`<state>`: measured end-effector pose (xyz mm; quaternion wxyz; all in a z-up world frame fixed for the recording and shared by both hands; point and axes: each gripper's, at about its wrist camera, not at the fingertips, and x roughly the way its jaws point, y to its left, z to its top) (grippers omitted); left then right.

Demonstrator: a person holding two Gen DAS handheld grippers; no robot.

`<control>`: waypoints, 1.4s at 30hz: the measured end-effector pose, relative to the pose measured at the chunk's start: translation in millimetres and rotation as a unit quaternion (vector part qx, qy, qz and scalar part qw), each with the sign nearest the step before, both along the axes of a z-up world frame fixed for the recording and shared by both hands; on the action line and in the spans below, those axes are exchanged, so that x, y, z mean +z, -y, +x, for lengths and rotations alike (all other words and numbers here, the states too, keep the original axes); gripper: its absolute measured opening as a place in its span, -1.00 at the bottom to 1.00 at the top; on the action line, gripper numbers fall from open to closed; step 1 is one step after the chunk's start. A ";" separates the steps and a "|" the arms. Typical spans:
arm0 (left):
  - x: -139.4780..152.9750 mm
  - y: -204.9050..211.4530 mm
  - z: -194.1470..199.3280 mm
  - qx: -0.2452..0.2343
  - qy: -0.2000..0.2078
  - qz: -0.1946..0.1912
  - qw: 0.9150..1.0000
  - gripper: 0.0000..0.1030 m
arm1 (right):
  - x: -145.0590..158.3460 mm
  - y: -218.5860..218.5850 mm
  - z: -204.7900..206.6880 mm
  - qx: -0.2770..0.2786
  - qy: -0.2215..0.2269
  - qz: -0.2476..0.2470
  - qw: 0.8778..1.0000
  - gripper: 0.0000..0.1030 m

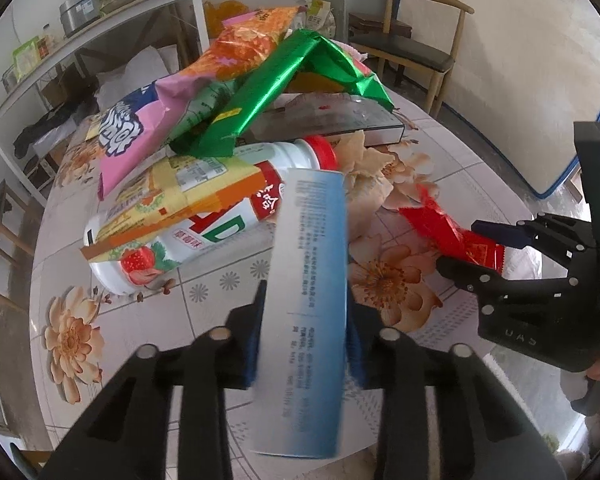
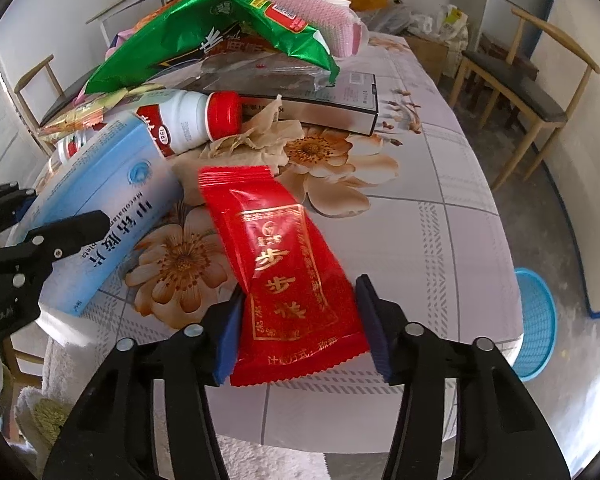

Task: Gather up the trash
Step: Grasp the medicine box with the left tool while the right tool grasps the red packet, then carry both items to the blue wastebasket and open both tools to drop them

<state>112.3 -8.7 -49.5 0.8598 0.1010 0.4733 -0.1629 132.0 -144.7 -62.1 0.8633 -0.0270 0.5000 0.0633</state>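
Above the table [image 1: 440, 208] — left tool [image 1: 306, 340] pinches blue box [image 1: 312, 264], right tool [image 2: 300, 320] pinches red packet [image 2: 288, 276]

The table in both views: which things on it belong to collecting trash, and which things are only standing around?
For the job:
- blue-white box, in left gripper
- red packet, between right gripper fingers
- green wrapper
- red-capped bottle
- crumpled tissue

Just around:
- wooden chair
- shelf
- blue basket, perhaps for trash

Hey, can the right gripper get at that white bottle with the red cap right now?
Probably not: the right gripper has the red packet between its fingers, and crumpled paper lies before the bottle.
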 end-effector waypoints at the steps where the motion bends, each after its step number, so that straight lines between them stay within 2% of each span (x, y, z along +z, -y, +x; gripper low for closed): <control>1: 0.2 -0.9 -0.5 0.001 0.000 0.000 1.000 -0.40 | 0.8 1.7 -0.5 -0.003 0.000 0.005 1.000 -0.12; 2: 0.5 -1.4 -1.8 0.001 0.000 0.000 1.000 -0.41 | 1.2 2.6 -1.2 -0.005 -0.001 0.009 1.000 -0.21; 8: 7.7 -1.4 -13.3 -0.003 0.016 0.002 1.000 -0.42 | 6.6 10.8 -5.4 -0.016 -0.001 0.041 0.999 -0.43; 12: 15.1 0.5 -20.6 -0.004 0.028 -0.001 1.000 -0.42 | 9.6 15.2 -9.1 -0.022 0.004 0.050 0.999 -0.51; 18: 28.9 4.5 -29.6 -0.005 0.042 -0.011 0.999 -0.43 | 22.1 28.6 -18.8 -0.033 0.023 0.091 0.995 -0.62; 24: 50.6 16.5 -32.8 -0.017 0.048 -0.047 0.998 -0.43 | 41.2 58.8 -32.7 -0.055 0.052 0.138 0.987 -0.66; 28: 69.3 38.0 -28.0 -0.044 0.049 -0.084 0.994 -0.43 | 64.4 102.9 -48.8 -0.105 0.091 0.162 0.977 -0.67; 33: 90.4 102.3 -5.9 -0.110 0.030 -0.132 0.985 -0.43 | 72.5 172.1 -73.0 -0.195 0.126 0.165 0.958 -0.67; 36: 87.2 169.4 17.3 -0.165 -0.018 -0.153 0.974 -0.43 | 58.4 221.7 -87.0 -0.263 0.124 0.169 0.942 -0.66; 39: 74.1 230.5 34.2 -0.200 -0.054 -0.150 0.967 -0.42 | 33.7 261.2 -92.9 -0.316 0.104 0.149 0.931 -0.64; 42: 46.2 300.1 50.1 -0.228 -0.091 -0.129 0.961 -0.42 | 5.4 295.9 -92.6 -0.353 0.082 0.146 0.921 -0.62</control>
